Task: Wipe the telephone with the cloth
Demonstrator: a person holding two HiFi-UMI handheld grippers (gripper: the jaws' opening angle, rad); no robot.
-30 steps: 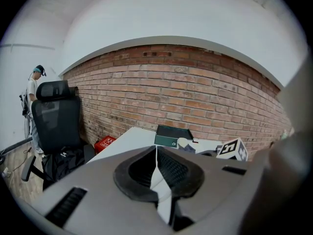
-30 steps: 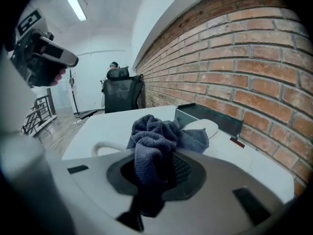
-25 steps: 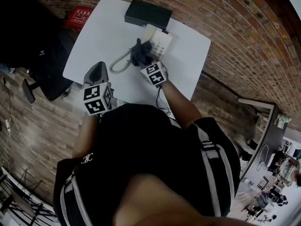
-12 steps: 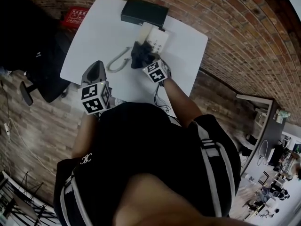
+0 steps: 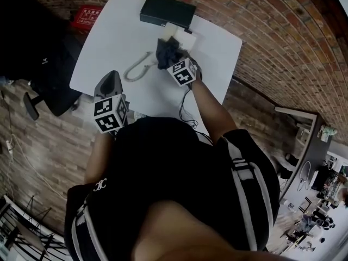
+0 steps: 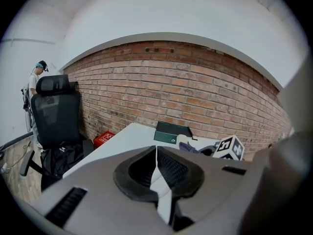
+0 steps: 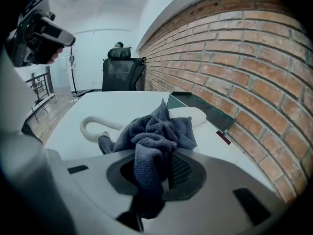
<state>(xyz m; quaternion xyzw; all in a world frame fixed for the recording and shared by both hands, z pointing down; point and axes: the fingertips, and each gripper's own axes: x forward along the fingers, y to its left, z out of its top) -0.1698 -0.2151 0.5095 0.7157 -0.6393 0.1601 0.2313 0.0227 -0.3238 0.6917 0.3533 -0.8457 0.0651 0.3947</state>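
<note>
A white telephone [image 5: 182, 37] with a coiled cord [image 5: 136, 67] sits at the far side of the white table [image 5: 114, 42]. A dark blue-grey cloth [image 5: 167, 52] lies bunched on top of the phone, and my right gripper [image 5: 173, 58] is shut on the cloth [image 7: 151, 141]. In the right gripper view the handset [image 7: 193, 114] shows just beyond the cloth. My left gripper [image 5: 110, 83] is held back over the table's near left edge, with its jaws closed together and nothing between them [image 6: 157, 177].
A dark flat box [image 5: 166, 11] lies at the table's far edge against the brick wall. A black office chair [image 5: 32, 53] stands left of the table, with a red box [image 5: 87, 16] on the floor behind it. A person [image 6: 36, 77] stands far off.
My right gripper has carried the cloth further up the telephone, toward the dark box. My left gripper has stayed in place.
</note>
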